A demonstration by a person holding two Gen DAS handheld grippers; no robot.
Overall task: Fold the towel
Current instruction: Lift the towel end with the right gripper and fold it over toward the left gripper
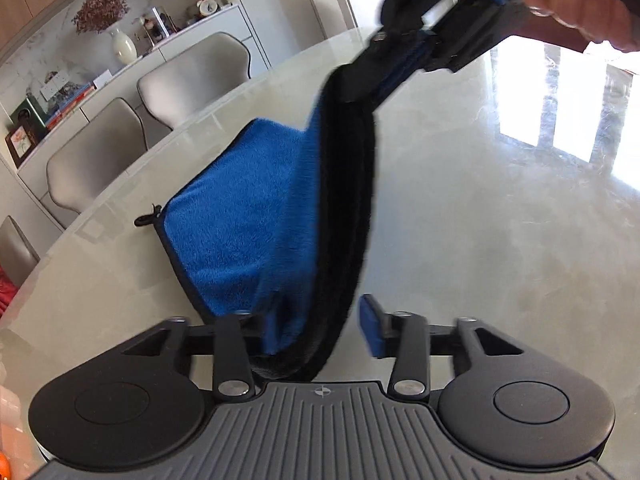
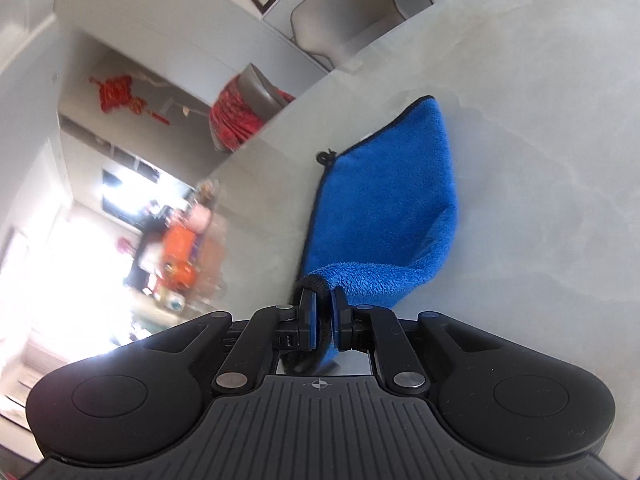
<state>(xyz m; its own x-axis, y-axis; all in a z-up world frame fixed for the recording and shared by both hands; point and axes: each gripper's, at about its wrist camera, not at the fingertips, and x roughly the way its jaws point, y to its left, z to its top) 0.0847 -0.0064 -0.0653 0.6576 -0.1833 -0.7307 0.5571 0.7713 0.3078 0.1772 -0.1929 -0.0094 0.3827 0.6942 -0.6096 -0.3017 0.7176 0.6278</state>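
Note:
A blue towel [image 1: 240,216] with a dark back and black trim lies partly on the grey marble table [image 1: 500,240], one edge lifted. In the left wrist view my left gripper [image 1: 316,332] is open; the towel's lifted edge hangs between its spread fingers, and only the right blue pad [image 1: 372,326] shows. My right gripper [image 1: 384,76] shows at top right, holding the far end of that edge up. In the right wrist view my right gripper [image 2: 323,316] is shut on a corner of the towel [image 2: 384,208], raised off the table [image 2: 540,160].
Grey chairs [image 1: 92,160] stand along the table's far edge. A white sideboard [image 1: 168,48] behind holds a vase, books and frames. A chair with red cloth [image 2: 236,120] stands past the table edge. Bright window glare reflects on the tabletop [image 1: 560,108].

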